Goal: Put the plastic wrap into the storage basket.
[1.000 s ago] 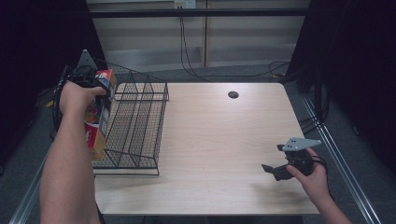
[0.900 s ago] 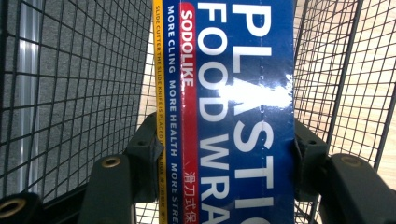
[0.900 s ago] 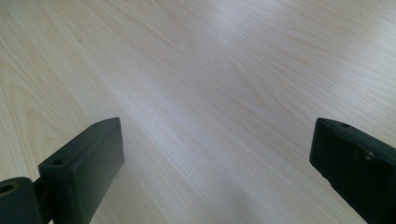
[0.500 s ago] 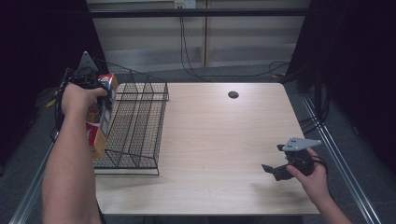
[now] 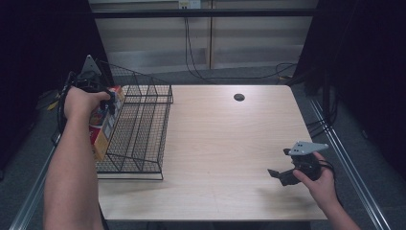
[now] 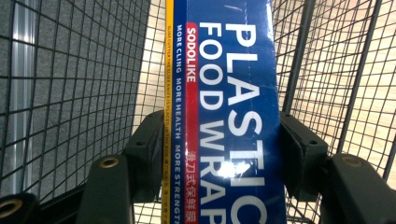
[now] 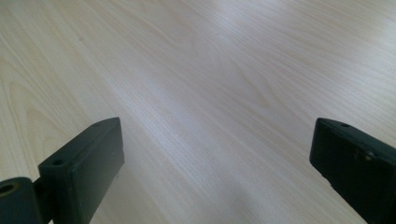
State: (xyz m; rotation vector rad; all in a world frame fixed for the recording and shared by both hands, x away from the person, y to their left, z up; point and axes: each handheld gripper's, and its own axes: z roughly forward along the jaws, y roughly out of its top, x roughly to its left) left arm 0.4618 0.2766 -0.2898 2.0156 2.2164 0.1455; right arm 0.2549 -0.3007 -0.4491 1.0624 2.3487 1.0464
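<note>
Plastic wrap box (image 6: 229, 116), long and blue, stands on end at the left wall of the black wire basket (image 5: 143, 124) on the table's (image 5: 230, 143) left edge. The left gripper (image 6: 219, 144) is clenched across its width. Its label reads "PLASTIC FOOD WRAP" and "SODOLIKE". The right gripper (image 5: 287, 170), near the table's front right corner, is spread wide over bare wood, grasping nothing.

Basket (image 5: 143, 129) on worktop (image 5: 225, 143), frame left; box (image 5: 103, 132) at basket's left wall; right gripper (image 5: 282, 175) lower right.
</note>
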